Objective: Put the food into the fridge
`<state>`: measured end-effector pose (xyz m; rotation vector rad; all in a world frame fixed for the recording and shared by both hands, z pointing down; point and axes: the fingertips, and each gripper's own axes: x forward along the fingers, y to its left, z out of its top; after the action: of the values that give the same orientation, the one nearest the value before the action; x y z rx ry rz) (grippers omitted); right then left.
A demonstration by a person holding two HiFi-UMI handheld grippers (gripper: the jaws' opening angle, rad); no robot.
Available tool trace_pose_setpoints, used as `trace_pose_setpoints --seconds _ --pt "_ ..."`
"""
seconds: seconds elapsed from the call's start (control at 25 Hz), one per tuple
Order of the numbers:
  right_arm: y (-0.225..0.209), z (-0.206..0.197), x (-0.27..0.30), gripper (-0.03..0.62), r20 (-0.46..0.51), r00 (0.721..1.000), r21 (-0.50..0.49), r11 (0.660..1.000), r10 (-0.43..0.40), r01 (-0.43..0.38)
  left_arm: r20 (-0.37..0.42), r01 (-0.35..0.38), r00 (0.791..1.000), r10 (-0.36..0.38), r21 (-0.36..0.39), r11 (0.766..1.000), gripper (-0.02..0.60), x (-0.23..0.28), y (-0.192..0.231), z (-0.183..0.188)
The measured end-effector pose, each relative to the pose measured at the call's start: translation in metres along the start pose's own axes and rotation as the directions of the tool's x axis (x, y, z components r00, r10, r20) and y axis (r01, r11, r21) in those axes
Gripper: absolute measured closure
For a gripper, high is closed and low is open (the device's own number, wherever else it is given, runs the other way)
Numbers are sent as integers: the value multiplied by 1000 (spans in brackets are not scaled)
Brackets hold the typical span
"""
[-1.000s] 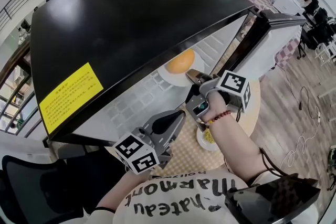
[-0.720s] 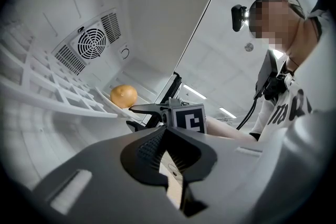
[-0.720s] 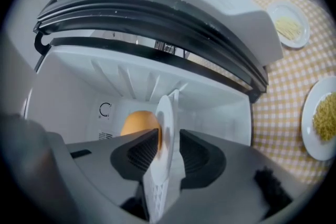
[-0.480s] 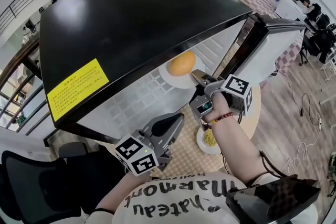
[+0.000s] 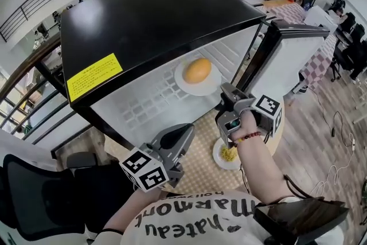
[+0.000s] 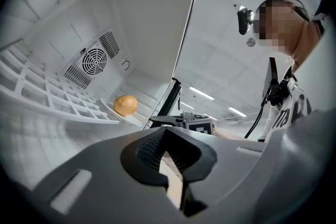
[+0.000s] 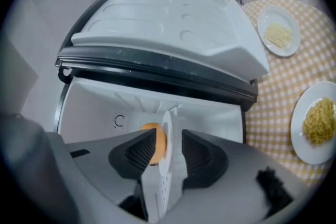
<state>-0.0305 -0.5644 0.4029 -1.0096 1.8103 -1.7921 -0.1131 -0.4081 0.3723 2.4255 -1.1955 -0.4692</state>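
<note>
The right hand-held gripper (image 7: 168,135) is at the mouth of the open fridge (image 5: 155,14). Its jaws are spreading apart. The rim of a white plate (image 5: 186,86) stands edge-on between them, and the pads are not pressing on it. On that plate lies a round orange bun (image 5: 198,70). The plate rests on the fridge's white grid shelf (image 5: 143,107), at the shelf's end nearest the open door (image 5: 292,60). The person's hand (image 5: 245,123) holds this gripper just outside the shelf's front edge.

The left hand-held gripper (image 6: 167,131) is lower and nearer the person, in front of the shelf's front edge. Its jaws are closed together with nothing between them.

Below the fridge opening is a tabletop (image 5: 198,166) with a yellow checked cloth. Near its edge by the right hand sits a second white plate (image 5: 218,156) carrying yellow noodles (image 5: 229,153). The right gripper view shows a third plate (image 7: 269,22) farther along the tabletop, with a small heap of pale strips on it.

The fridge's black top bears a yellow label (image 5: 94,76) near its left edge. A round fan vent (image 6: 94,60) is set in the back wall.
</note>
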Motion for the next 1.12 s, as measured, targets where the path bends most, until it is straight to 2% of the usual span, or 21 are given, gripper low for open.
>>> trace_pose_setpoints --seconds 0.12,0.24,0.32,0.4,0.48,0.68,0.8,0.88,1.0,1.12 --pt "14 9 -25 444 21 999 -74 996 48 -46 17 -15 1000 15 9 1000 578 1 -12 6" --pt "37 8 -55 444 -7 991 -205 970 132 -131 37 -17 999 16 23 1000 578 2 -33 7" --pt "52 2 -79 453 -40 980 -302 933 195 -197 48 -16 999 14 32 999 577 0 -51 5" --pt "66 -4 -106 529 -66 965 -395 881 254 -259 55 -12 998 10 48 999 577 -6 -72 1" --pt "72 -11 -132 548 -92 951 -465 832 294 -302 69 -19 998 14 63 998 578 -16 -91 -3" --pt "61 -23 -192 569 -137 948 -634 710 287 -307 97 -79 993 74 52 996 578 -55 -127 -21" --pt "61 -27 -222 569 -145 947 -722 623 286 -299 83 -88 993 82 72 994 578 -70 -148 -29" --pt "63 -34 -239 569 -158 945 -759 577 286 -302 92 -90 992 83 71 993 577 -76 -158 -31" --pt "59 -47 -265 569 -164 950 -792 538 266 -288 101 -69 993 64 44 997 578 -82 -172 -34" --pt "49 -64 -286 571 -158 959 -813 519 237 -262 90 -32 996 28 49 998 578 -89 -189 -36"
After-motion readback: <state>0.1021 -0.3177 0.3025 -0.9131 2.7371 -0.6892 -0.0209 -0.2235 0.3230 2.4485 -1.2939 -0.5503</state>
